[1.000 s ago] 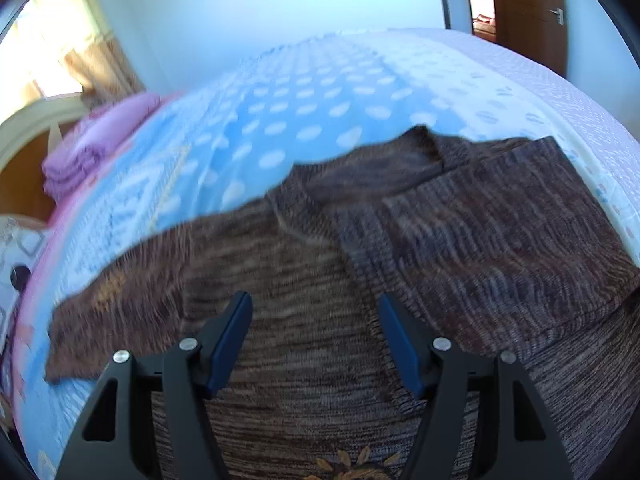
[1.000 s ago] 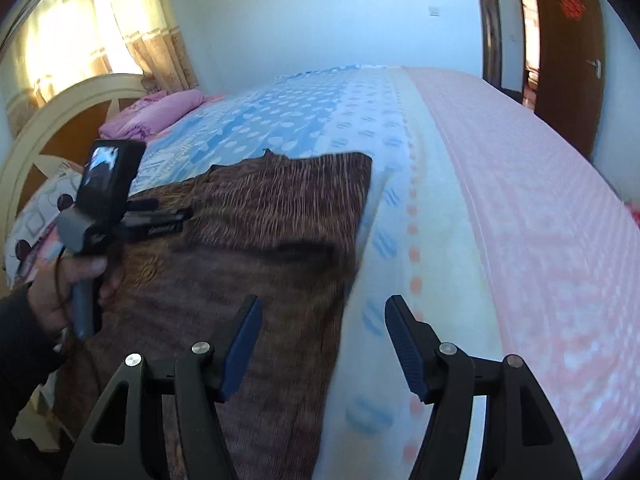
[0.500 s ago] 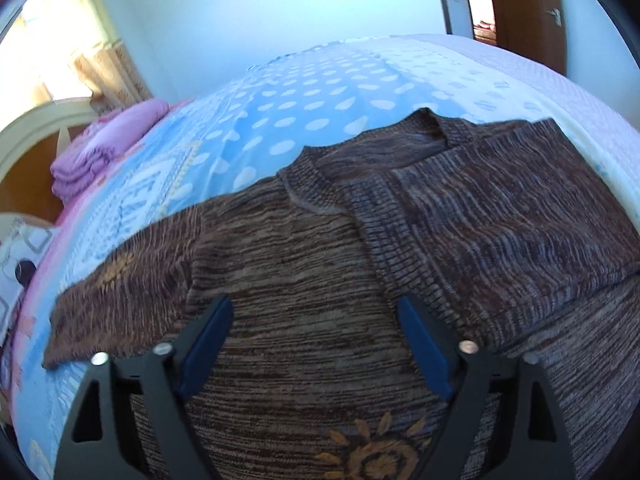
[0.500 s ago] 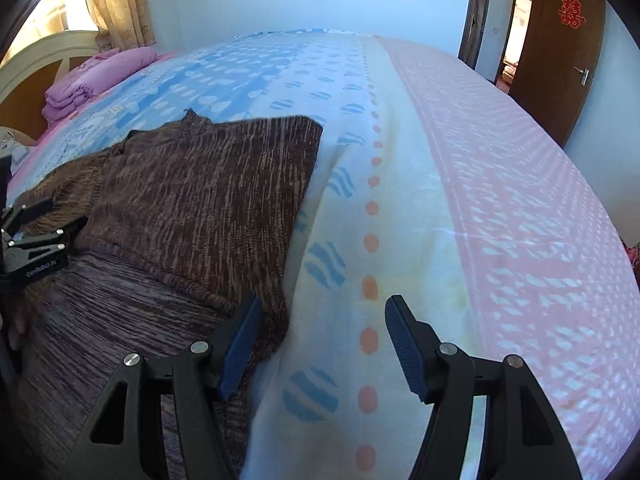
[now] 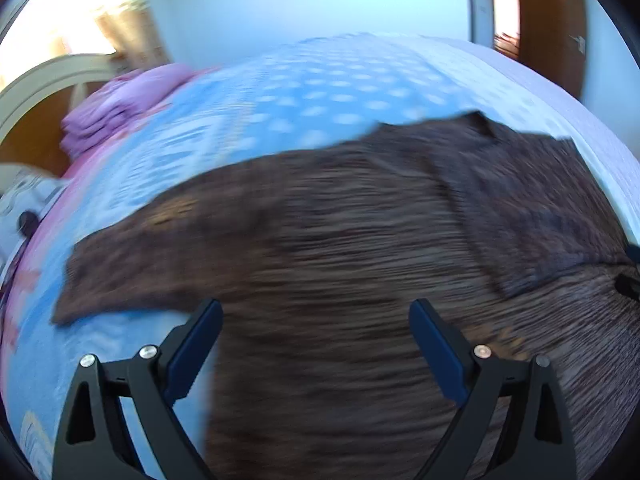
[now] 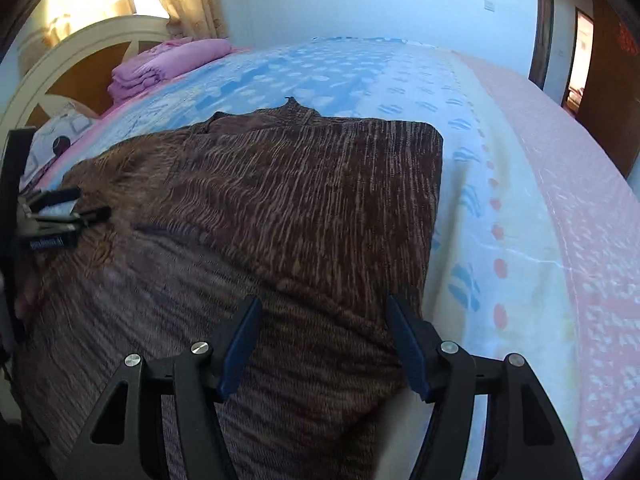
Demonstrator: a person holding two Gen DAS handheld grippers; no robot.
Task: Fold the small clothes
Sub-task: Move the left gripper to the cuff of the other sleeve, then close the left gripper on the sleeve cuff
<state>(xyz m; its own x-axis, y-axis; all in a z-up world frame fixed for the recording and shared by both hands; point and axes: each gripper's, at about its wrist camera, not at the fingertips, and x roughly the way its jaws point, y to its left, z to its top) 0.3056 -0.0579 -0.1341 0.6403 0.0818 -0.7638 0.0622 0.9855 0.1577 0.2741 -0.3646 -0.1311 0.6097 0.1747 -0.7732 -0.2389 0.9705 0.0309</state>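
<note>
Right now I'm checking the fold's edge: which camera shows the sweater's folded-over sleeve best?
The right wrist view: the folded-over sleeve is sharp, its edges clear above the right gripper. The left wrist view shows it at the right, motion-blurred, beyond the left gripper.

The left wrist picture is smeared, so the brown sweater (image 5: 360, 240) looks fuzzy. Its bottom runs off the picture's edge. In the right wrist picture, the left gripper (image 6: 52, 216) is cut off at the side.
</note>
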